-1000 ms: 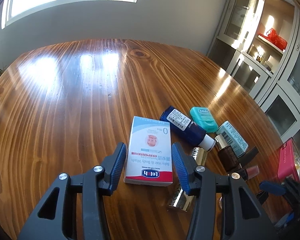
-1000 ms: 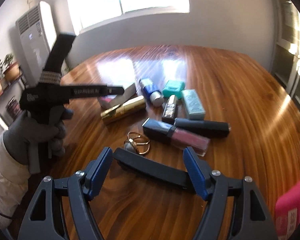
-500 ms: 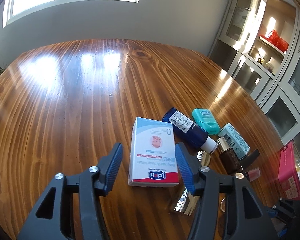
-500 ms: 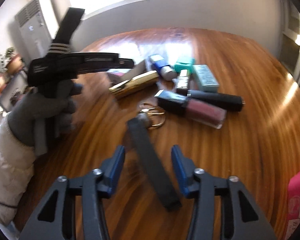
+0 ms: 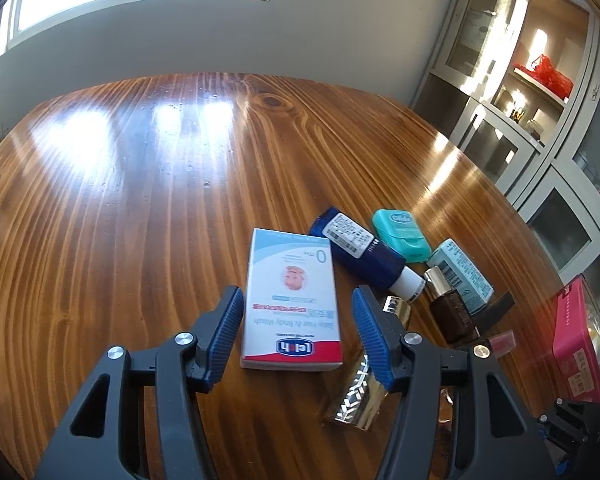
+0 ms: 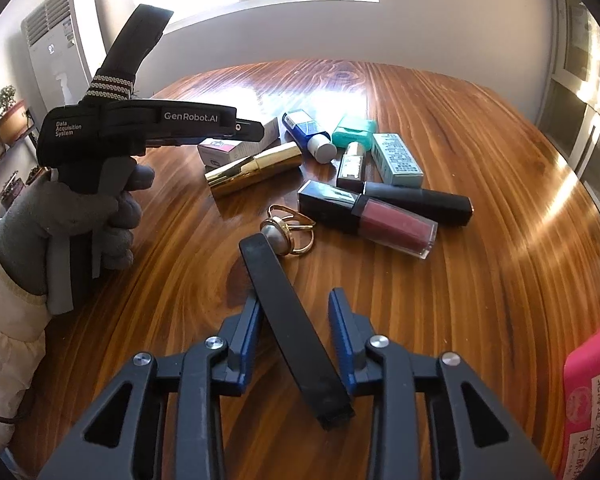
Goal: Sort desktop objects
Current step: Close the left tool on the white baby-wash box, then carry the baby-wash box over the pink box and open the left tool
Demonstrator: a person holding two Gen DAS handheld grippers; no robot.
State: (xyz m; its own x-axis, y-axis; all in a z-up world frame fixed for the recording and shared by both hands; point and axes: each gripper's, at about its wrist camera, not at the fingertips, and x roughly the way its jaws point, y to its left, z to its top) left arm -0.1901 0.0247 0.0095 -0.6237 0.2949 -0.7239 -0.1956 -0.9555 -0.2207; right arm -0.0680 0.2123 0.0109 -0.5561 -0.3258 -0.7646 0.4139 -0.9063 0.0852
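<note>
A white baby-wash box lies flat on the wooden table. My left gripper is open around its near end, with a gap at each pad. In the right wrist view a gloved hand holds that gripper over the box. A long black bar lies slantwise between my right gripper's closing jaws. Its far part touches the left pad and its near end the right pad.
Right of the box lie a blue tube, teal floss case, pale teal carton, brown bottle and gold tube. Beyond the bar are a gold ring, lip gloss, black tube and pink tin.
My right jaws have closed in from wide apart, and the black bar has turned from crosswise to nearly lengthwise between them. The left jaws have spread a little around the box.
</note>
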